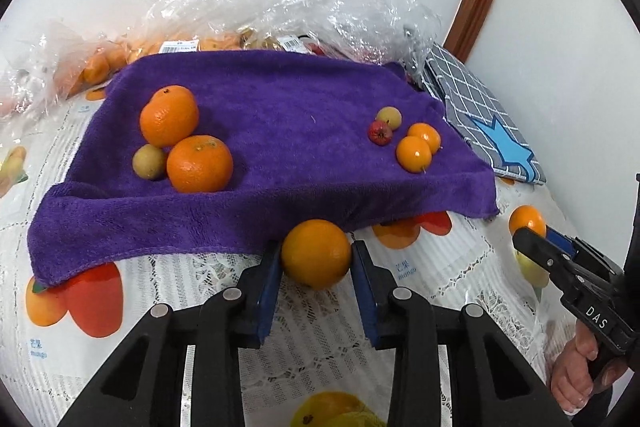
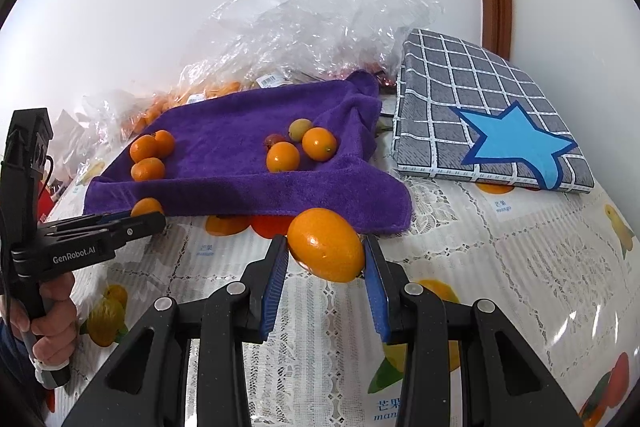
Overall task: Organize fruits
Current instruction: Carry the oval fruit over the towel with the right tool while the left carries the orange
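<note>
Left wrist view: each tool pinches one fruit at the near edge of the purple towel.

On the towel's left lie two big oranges and a yellowish round fruit; on its right, two small oranges, a red fruit and a pale one, so sorting by size looks partly done. The left tool grips a large orange just off the towel over the tabletop; the right tool clamps a small oval orange. Both await placing; bagged fruit behind looks unsorted.
</note>
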`<state>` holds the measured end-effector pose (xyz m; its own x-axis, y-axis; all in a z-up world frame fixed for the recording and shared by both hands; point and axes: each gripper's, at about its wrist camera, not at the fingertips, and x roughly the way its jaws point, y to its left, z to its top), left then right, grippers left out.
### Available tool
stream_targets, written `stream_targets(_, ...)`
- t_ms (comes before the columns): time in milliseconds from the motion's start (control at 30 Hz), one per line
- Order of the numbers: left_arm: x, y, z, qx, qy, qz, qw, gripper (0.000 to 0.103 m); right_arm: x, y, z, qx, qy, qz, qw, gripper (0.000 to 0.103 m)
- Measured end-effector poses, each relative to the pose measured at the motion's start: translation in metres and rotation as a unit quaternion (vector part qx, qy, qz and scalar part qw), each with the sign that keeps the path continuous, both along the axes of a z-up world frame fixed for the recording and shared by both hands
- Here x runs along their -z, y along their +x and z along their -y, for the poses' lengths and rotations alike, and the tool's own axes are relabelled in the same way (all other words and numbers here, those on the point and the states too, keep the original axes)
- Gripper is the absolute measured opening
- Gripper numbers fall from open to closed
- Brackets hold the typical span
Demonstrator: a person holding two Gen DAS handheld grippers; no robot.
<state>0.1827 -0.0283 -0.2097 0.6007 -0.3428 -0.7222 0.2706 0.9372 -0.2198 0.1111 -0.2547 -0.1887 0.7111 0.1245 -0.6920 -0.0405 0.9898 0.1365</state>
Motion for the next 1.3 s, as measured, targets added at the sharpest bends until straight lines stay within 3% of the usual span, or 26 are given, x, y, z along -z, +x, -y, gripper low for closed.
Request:
stream_targets(167, -0.005, -0.003, -0.004, -0.007, -0.010, 0.015, 0.9998, 0.033, 0.000, 0.000, 0.003, 0.006, 0.008, 0.002, 1.000, 0.038)
stream_targets(333, -0.018, -0.009, -0.021, -0.013, -0.048, 0.034, 0.9982, 0.033, 0.000, 0.003, 0.001, 0.006, 0.003, -0.003, 1.000, 0.038)
stream_targets(567, -0.042, -0.007, -0.069, -0.085, -0.090, 0.064, 0.9903, 0.033, -0.025, 0.019, -0.020, -0.022, -0.015, 0.018, 0.999, 0.038)
stream_targets(700, -0.053, 0.003, -0.094, -0.127, -0.085, 0.071, 0.9857, 0.033, -0.043, 0.036, -0.032, -0.039, -0.020, 0.037, 0.998, 0.038)
stream_targets(833, -0.063, 0.016, -0.105, -0.140, -0.080, 0.071, 0.9843, 0.033, -0.052, 0.055, -0.039, -0.052, -0.016, 0.045, 0.997, 0.038)
stream_targets(1133, -0.072, 0.043, -0.076, -0.116, -0.053, 0.079, 0.9887, 0.033, -0.049, 0.094, -0.055, -0.081, -0.015, 0.048, 0.995, 0.038)
stream_targets(1300, -0.059, 0.048, -0.072, -0.113, -0.073, 0.067, 0.9886, 0.033, -0.030, 0.109, -0.068, -0.110, -0.022, 0.022, 0.993, 0.038)
